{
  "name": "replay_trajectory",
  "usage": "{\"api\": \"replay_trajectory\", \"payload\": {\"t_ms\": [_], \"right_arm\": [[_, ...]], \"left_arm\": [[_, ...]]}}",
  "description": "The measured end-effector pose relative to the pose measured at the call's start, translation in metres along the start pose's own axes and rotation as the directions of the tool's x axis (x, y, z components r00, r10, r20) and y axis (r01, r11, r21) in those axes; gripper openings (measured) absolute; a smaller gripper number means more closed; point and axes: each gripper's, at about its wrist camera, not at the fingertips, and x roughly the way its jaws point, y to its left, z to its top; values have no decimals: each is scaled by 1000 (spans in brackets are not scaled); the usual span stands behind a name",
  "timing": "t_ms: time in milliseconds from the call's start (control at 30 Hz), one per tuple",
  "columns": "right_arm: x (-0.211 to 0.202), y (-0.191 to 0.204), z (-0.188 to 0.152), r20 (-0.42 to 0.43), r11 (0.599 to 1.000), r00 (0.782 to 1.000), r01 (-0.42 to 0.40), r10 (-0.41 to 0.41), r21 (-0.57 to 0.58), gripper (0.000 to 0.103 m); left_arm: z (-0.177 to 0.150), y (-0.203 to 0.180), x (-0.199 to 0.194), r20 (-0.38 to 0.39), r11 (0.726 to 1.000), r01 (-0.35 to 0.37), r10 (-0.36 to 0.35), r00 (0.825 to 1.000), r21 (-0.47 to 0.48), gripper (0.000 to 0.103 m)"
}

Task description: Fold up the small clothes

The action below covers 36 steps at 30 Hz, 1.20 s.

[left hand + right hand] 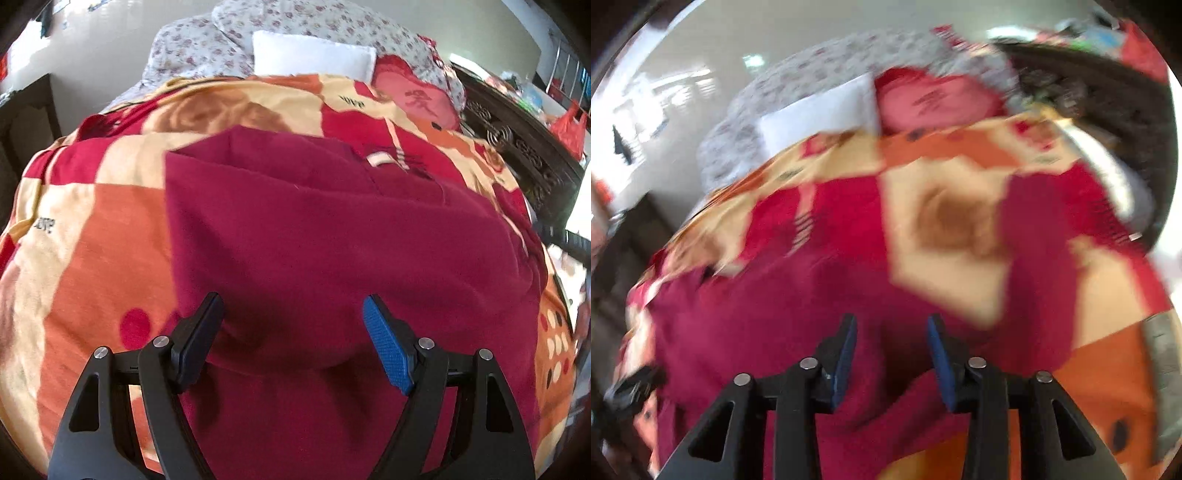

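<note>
A dark red garment (pixel 314 229) lies spread flat on a bed covered by a red, orange and cream blanket (pixel 110 240). My left gripper (pixel 293 299) hovers over the garment's near part with its jaws wide apart and nothing between them. The right wrist view is blurred. It shows the same garment (pixel 757 325) at lower left on the blanket (pixel 942 240). My right gripper (pixel 892 319) hangs over the garment's near edge, its blue pads (pixel 846 354) partly apart and no cloth pinched between them.
At the head of the bed lie a white pillow (pixel 314 55), a pink pillow (pixel 417 99) and a floral quilt (pixel 221 37). Dark carved wooden furniture (pixel 517 147) runs along the bed's right side. A dark cabinet (pixel 26 118) stands at the left.
</note>
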Motion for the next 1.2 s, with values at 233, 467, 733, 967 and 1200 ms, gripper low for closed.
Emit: {"api": "replay_trajectory", "payload": {"t_ms": [233, 467, 733, 967, 1200], "right_arm": [[76, -25, 53, -147, 949, 940, 291, -307, -117, 43], [77, -78, 50, -115, 936, 930, 343, -350, -74, 15], [-43, -175, -14, -50, 925, 962, 272, -268, 267, 11], [-97, -209, -55, -56, 891, 955, 293, -292, 347, 31], [-96, -210, -47, -29, 898, 971, 230, -237, 376, 37]], "left_arm": [[-6, -7, 9, -33, 1000, 5, -5, 999, 0, 79], [-5, -7, 13, -36, 1000, 10, -10, 999, -6, 79], [-8, -5, 15, -27, 1000, 16, -16, 999, -19, 79], [-9, -6, 10, -31, 999, 31, -32, 999, -38, 79], [-12, -13, 3, -30, 999, 33, -34, 999, -14, 79]]}}
